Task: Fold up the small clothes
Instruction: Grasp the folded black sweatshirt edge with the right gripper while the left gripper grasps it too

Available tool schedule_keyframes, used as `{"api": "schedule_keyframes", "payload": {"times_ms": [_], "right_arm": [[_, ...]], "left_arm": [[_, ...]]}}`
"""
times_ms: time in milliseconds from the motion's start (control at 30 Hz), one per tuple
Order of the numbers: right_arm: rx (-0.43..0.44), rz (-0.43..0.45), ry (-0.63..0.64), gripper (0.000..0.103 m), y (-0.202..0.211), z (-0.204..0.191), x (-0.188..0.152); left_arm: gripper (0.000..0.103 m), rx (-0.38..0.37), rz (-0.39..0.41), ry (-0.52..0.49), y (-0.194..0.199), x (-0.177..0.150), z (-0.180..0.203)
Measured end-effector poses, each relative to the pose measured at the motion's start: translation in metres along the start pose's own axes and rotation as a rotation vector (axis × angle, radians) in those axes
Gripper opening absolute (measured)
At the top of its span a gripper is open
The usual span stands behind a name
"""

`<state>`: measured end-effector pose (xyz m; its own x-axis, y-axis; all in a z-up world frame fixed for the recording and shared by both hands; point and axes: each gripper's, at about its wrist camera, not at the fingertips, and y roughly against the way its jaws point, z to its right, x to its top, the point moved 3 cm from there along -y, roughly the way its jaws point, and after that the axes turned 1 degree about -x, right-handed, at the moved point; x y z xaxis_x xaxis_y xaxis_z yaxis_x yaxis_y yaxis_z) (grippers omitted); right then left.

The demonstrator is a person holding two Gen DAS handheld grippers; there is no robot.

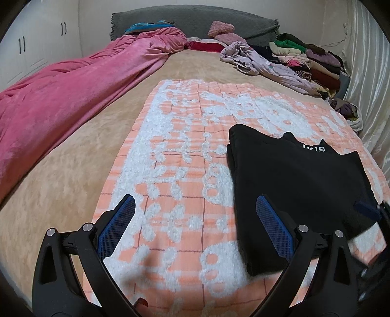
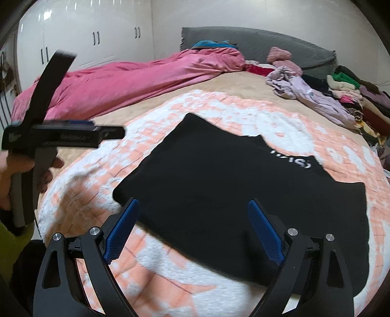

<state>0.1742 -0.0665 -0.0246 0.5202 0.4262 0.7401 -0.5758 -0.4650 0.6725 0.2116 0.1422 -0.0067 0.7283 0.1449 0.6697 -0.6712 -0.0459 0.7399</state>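
Note:
A black garment (image 1: 292, 185) with white lettering lies folded flat on an orange-and-white patterned blanket (image 1: 175, 151). It also shows in the right wrist view (image 2: 231, 190). My left gripper (image 1: 195, 202) is open and empty, hovering over the blanket just left of the garment. My right gripper (image 2: 193, 207) is open and empty, held over the garment's near edge. The left gripper shows at the left of the right wrist view (image 2: 73, 136), held in a hand. The right gripper's blue tip shows at the right edge of the left wrist view (image 1: 368, 209).
A pink duvet (image 1: 61, 102) lies along the bed's left side. A lilac crumpled garment (image 1: 263, 63) and a stack of folded clothes (image 1: 312, 61) sit at the far right by the curtain. A grey headboard (image 1: 195, 19) is at the back. White cupboards (image 2: 97, 36) stand at left.

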Motion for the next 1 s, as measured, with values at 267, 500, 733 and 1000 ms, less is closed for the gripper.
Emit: {"api": "schedule_keyframes", "payload": {"times_ms": [267,500,733,1000], "right_arm": [[0.025,-0.048,0.065,0.090,-0.018,-0.025,-0.009],[-0.005,-0.085,0.138,0.090,-0.038,-0.040,-0.017],[-0.117,-0.096,0.252,0.090,-0.066,-0.051,-0.022],[-0.193,-0.047,0.332,0.078,-0.081,-0.057,-0.017]], "left_arm": [[0.093,-0.023,-0.022,0.001,-0.018,0.019,0.003],[0.093,-0.069,-0.040,0.004,-0.035,0.029,0.012],[0.093,-0.082,-0.075,0.013,-0.052,0.027,0.015],[0.093,-0.097,-0.091,0.016,-0.065,0.028,0.017]]}}
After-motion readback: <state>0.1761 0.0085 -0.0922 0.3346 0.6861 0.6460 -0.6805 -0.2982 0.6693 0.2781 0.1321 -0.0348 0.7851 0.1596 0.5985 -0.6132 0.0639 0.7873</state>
